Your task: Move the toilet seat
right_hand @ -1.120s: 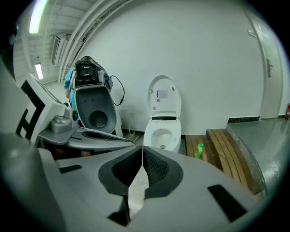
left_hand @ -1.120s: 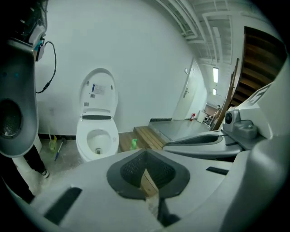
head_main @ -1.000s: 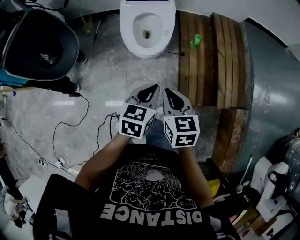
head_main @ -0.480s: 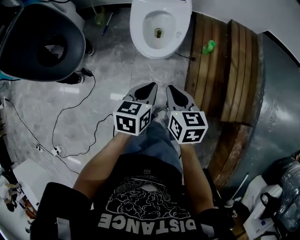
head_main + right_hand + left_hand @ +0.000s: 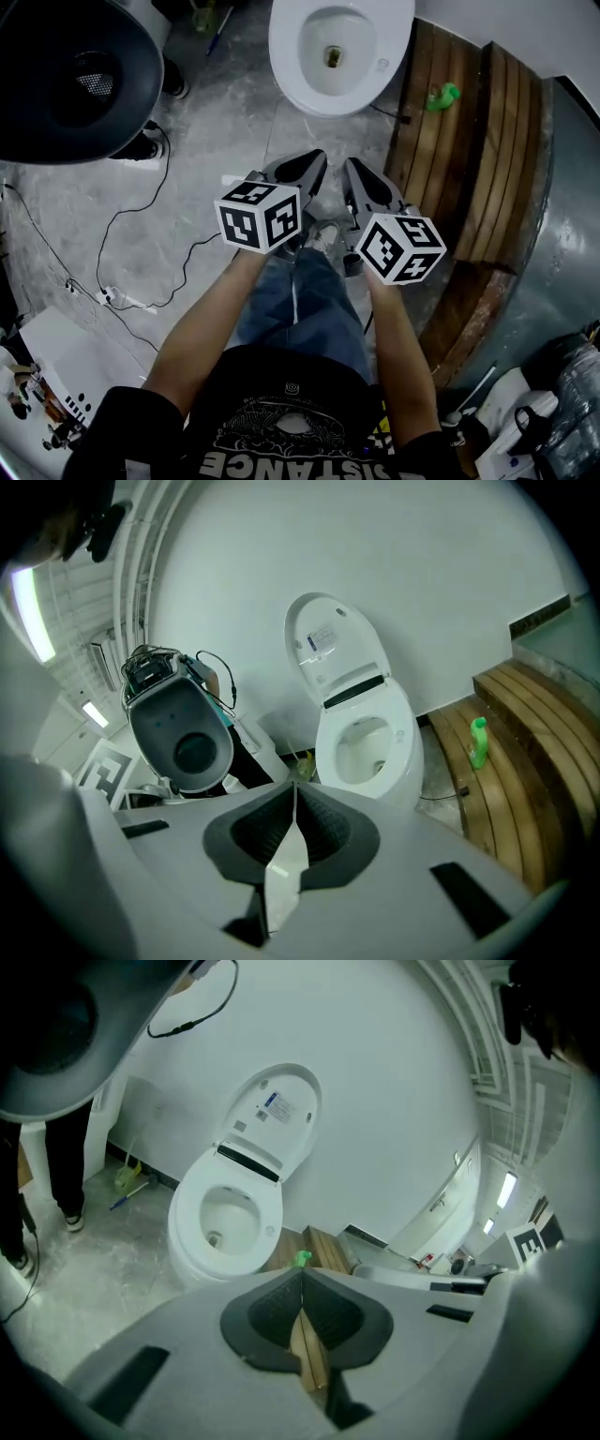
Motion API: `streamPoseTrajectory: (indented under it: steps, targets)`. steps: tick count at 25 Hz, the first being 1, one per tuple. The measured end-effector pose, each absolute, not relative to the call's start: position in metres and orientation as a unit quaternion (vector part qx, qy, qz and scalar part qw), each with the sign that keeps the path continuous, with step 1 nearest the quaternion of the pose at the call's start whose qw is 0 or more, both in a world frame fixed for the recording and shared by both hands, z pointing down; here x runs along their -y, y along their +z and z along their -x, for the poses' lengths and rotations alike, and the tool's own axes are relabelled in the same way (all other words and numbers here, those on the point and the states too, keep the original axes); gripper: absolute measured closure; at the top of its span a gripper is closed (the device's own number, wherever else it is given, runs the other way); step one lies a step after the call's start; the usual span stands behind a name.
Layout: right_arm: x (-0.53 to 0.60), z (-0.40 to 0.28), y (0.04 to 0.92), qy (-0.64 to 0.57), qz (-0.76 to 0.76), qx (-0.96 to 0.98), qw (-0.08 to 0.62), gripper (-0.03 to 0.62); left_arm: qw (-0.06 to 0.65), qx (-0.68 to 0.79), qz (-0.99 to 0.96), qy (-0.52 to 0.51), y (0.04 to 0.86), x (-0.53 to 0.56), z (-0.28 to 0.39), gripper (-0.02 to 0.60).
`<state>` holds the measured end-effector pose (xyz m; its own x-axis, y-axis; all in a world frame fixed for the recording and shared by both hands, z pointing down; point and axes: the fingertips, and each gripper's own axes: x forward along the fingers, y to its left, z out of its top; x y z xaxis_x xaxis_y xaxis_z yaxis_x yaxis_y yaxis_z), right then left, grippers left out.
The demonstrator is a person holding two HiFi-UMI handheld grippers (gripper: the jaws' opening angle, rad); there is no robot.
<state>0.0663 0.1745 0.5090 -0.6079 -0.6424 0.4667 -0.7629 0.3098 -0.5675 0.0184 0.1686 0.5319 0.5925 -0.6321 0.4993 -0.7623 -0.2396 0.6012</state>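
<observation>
A white toilet (image 5: 340, 52) stands at the top of the head view, its bowl uncovered. In the left gripper view its lid (image 5: 272, 1115) is raised against the wall and the seat ring (image 5: 225, 1218) appears to lie flat on the bowl. The right gripper view shows the same toilet (image 5: 367, 738). My left gripper (image 5: 314, 161) and right gripper (image 5: 352, 169) hover side by side above the floor, short of the bowl and pointing toward it. Both are shut with nothing between the jaws, as the left gripper (image 5: 302, 1274) and right gripper (image 5: 294, 789) show in their own views.
A large dark round device (image 5: 70, 70) stands at the left on the marble floor. Cables (image 5: 141, 262) trail across the floor beside it. A wooden slatted platform (image 5: 478, 141) with a green bottle (image 5: 442, 96) lies right of the toilet. A grey curved wall (image 5: 562, 234) borders it.
Both grippers have sunk and moved forward toward the toilet, staying side by side and shut. Their marker cubes have rolled outward. The head view has shifted, so the toilet sits further right.
</observation>
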Motion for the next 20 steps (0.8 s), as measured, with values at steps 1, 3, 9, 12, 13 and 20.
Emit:
streamPoseTrajectory:
  steps: [1, 3, 9, 12, 13, 20]
  targets:
    - [-0.169, -0.064, 0.517, 0.398, -0.435, 0.805, 0.071, 0.572, 0.433, 0.447, -0.780, 0.070, 0.542, -0.162, -0.015, 0.568]
    - [-0.158, -0.061, 0.536, 0.410, -0.430, 0.802, 0.059, 0.572, 0.443, 0.452, -0.772, 0.057, 0.563, -0.149, -0.007, 0.568]
    - [-0.134, -0.059, 0.596, 0.453, -0.432, 0.779, 0.024, 0.572, 0.491, 0.448, -0.746, 0.024, 0.628, -0.121, 0.007, 0.568]
    - [-0.126, -0.057, 0.618, 0.466, -0.426, 0.775, 0.010, 0.572, 0.502, 0.442, -0.743, 0.012, 0.652, -0.110, 0.009, 0.567]
    - [-0.123, -0.055, 0.625, 0.475, -0.423, 0.772, 0.002, 0.572, 0.506, 0.443, -0.741, 0.005, 0.659, -0.107, 0.010, 0.566]
    - [-0.099, -0.054, 0.674, 0.501, -0.420, 0.756, -0.030, 0.568, 0.537, 0.424, -0.728, -0.037, 0.705, -0.080, 0.014, 0.530]
